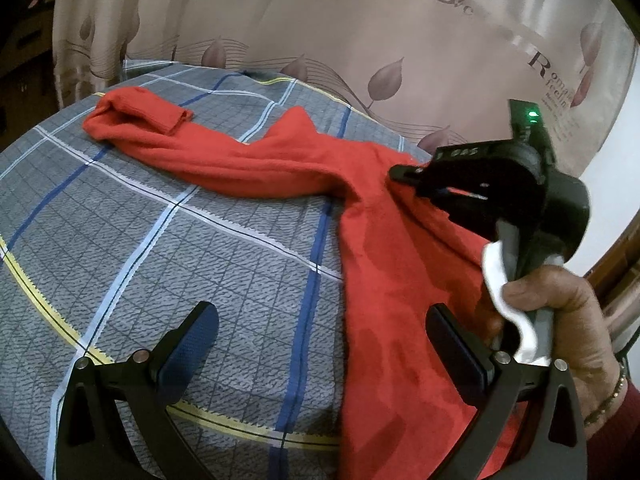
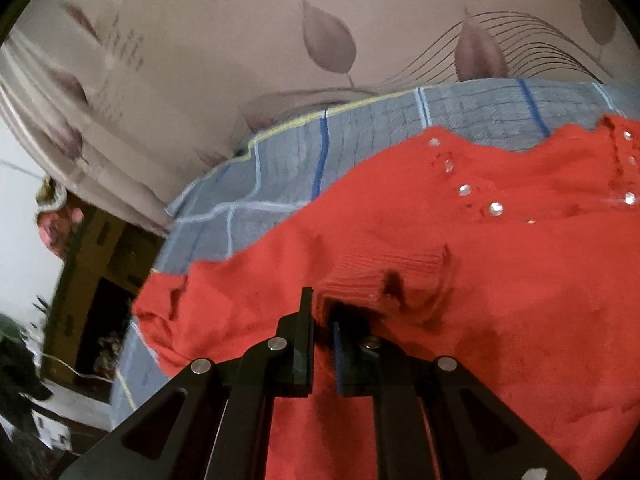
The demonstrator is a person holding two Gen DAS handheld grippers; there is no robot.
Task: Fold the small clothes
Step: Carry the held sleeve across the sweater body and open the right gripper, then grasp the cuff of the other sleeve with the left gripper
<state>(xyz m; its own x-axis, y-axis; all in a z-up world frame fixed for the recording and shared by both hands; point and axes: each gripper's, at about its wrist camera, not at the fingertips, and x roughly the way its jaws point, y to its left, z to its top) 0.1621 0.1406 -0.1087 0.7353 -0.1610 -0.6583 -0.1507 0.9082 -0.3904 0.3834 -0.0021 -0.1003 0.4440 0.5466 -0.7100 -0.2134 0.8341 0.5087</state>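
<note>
Red knit sweater [image 1: 384, 264] lies spread over the grey checked bedcover [image 1: 168, 240], one long sleeve [image 1: 168, 136] reaching toward the far left corner with its cuff folded back. Your left gripper [image 1: 320, 344] hovers with jaws wide apart, its right finger [image 1: 456, 348] over the red cloth, nothing between them. Your right gripper [image 2: 322, 320] has its jaws pinched together on a ribbed cuff [image 2: 384, 268] of the sweater, close to the rhinestone-studded front [image 2: 496, 208].

Black tool [image 1: 320, 344], blue pads, silver screws, beaded bracelet [image 1: 610, 394], maroon sleeve [image 1: 624, 432]
</note>
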